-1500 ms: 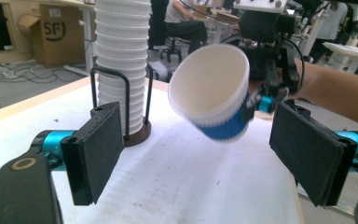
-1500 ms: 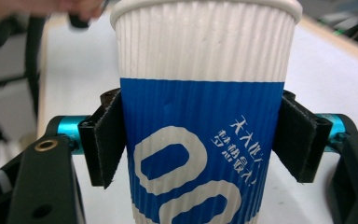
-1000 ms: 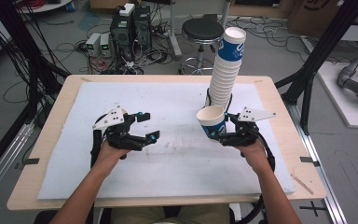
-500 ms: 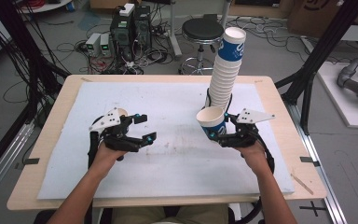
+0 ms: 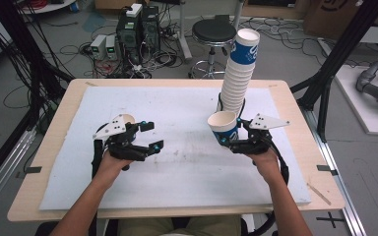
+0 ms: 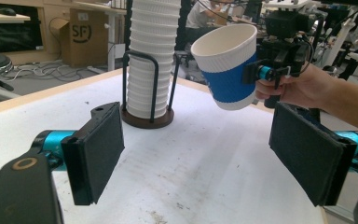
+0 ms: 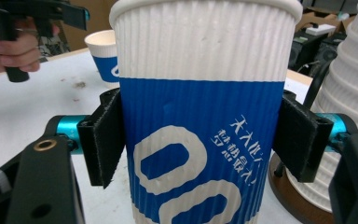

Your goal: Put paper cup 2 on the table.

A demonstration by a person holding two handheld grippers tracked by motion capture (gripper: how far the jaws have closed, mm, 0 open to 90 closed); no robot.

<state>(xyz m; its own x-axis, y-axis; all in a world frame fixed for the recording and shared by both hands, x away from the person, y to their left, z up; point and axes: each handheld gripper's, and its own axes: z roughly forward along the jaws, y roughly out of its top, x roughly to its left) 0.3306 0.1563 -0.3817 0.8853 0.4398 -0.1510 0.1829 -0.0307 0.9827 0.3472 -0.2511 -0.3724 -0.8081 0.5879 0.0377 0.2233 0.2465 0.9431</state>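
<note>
My right gripper (image 5: 230, 137) is shut on a blue and white paper cup (image 5: 224, 126), held tilted a little above the table just in front of the stack. In the right gripper view both pads (image 7: 103, 140) press the ribbed cup (image 7: 200, 116) at its sides. A tall stack of the same cups (image 5: 239, 69) stands in a black wire holder on a brown base (image 6: 148, 119). My left gripper (image 5: 152, 135) is at the table's left, open, with nothing between its pads (image 6: 98, 154). Another cup (image 7: 104, 56) stands upright on the table near the left hand.
The white mat (image 5: 187, 167) covers most of the wooden table (image 5: 54, 128). Beyond the far edge are a black stool (image 5: 213, 32) and computer boxes (image 5: 137, 24) on the floor. Black frame posts (image 5: 334, 64) rise at the right.
</note>
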